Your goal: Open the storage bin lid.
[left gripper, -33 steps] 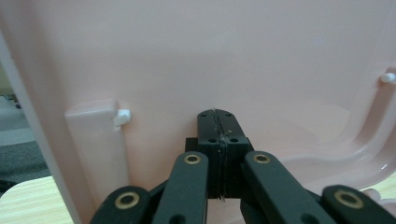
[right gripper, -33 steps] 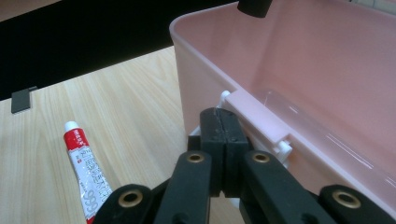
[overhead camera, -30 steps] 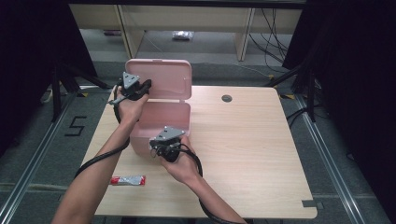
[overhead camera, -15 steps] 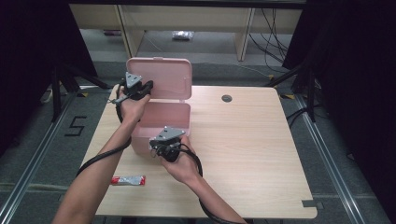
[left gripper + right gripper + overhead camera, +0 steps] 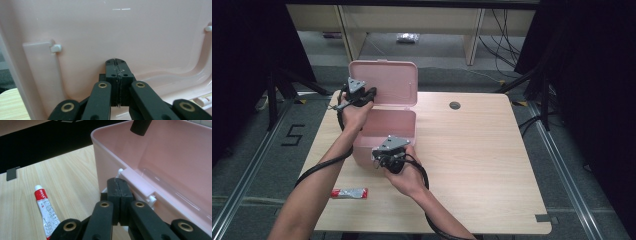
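Your left gripper [image 5: 368,93], jaws closed on nothing, rests its tips against the raised lid [image 5: 388,80] of the pink plastic box [image 5: 384,134] at centre-left of the high view. Your right gripper [image 5: 384,156], likewise closed and empty, sits at the box's near wall by its latch [image 5: 140,185]. A red-and-white tube [image 5: 349,193] lies on the wooden bench [image 5: 482,165], lower left.
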The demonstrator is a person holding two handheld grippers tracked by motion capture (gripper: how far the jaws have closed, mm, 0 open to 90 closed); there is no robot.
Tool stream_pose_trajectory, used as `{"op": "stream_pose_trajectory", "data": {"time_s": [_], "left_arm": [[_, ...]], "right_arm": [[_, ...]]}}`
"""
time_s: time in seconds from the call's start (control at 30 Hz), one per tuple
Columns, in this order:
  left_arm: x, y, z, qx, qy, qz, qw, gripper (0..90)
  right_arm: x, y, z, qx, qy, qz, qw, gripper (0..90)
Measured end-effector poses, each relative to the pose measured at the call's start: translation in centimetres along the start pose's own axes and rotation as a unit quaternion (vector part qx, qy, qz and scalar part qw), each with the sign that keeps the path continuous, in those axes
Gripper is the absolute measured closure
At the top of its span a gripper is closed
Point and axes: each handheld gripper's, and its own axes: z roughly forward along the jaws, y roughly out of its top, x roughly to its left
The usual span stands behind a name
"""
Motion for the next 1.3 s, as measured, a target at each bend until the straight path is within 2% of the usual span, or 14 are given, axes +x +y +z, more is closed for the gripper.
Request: {"op": "stream_pose_trajectory", "data": {"time_s": [0.3,0.5,0.7,0.8,0.83,1.03,1.3], "left_arm": [[-0.2,-0.2,0.4,0.013,-0.006,0.005,0.9999,88.7],[0.0,-0.1,0.6,0.024,-0.003,0.006,0.9997,88.4],[0.0,-0.1,0.6,0.022,0.000,0.003,0.9998,88.0],[-0.1,0.1,0.3,0.015,-0.002,0.003,0.9999,88.0],[-0.2,0.2,0.2,0.014,-0.003,0.005,0.9999,87.9],[-0.3,0.6,-0.7,0.008,-0.010,0.009,0.9999,87.3],[0.0,0.8,-3.1,0.004,-0.019,0.008,0.9998,87.3]], "right_arm": [[0.0,0.0,0.0,0.000,0.000,0.000,1.0000,90.0],[0.0,0.0,0.0,-0.001,0.000,-0.001,1.0000,90.0],[0.0,0.0,0.0,-0.001,0.001,-0.001,1.0000,90.0],[-0.1,0.1,-0.1,0.006,0.002,-0.001,1.0000,90.0],[0.0,0.0,0.0,-0.002,0.000,-0.001,1.0000,90.0],[0.0,0.0,0.0,-0.001,0.000,0.000,1.0000,90.0],[-0.1,0.1,-0.1,0.009,0.002,-0.002,1.0000,90.0]]}}
